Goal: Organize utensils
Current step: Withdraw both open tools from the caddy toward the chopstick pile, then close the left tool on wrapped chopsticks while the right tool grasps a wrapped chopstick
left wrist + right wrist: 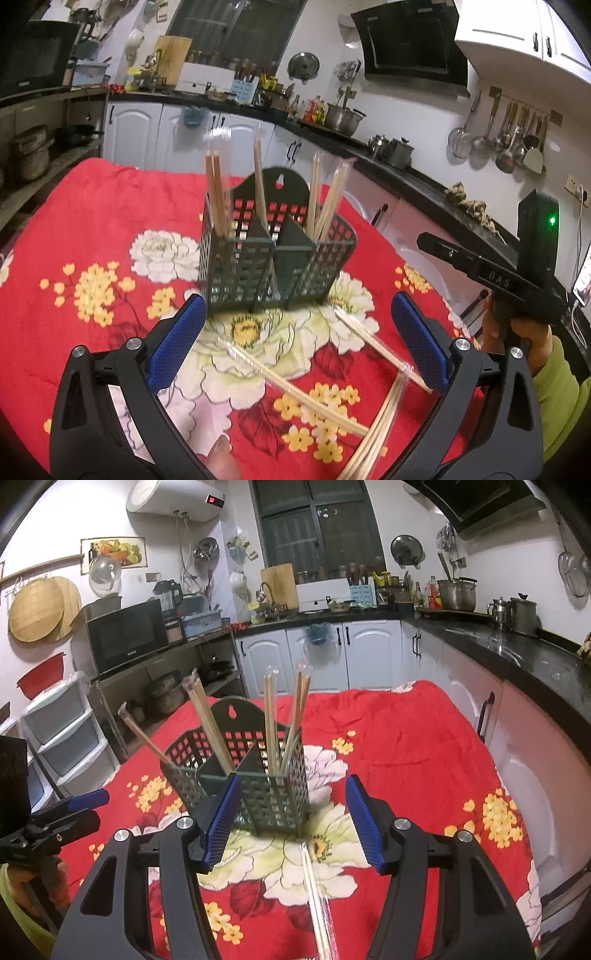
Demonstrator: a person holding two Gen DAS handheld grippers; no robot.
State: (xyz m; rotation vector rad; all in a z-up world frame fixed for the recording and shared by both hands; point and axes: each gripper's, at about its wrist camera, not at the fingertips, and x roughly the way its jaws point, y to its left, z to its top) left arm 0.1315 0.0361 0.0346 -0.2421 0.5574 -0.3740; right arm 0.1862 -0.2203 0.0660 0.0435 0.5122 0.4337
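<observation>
1. Caddy [275,258] – upright on the red surface [92,206]; light, may tip if nudged.
2. Loose chopsticks [295,395] – wrapped, crossed, slippery.
3. Left claw [299,339], right claw [291,821] – both spread, empty.

The green utensil caddy [277,258] is standing mid-table, blocking the straight path ahead, with wrapped chopsticks [218,192] sticking up out of its compartments and crowding the space above. Loose chopstick pairs [295,391] are lying across the near red floral tablecloth [92,221]; cloth to either side is lying open.
</observation>
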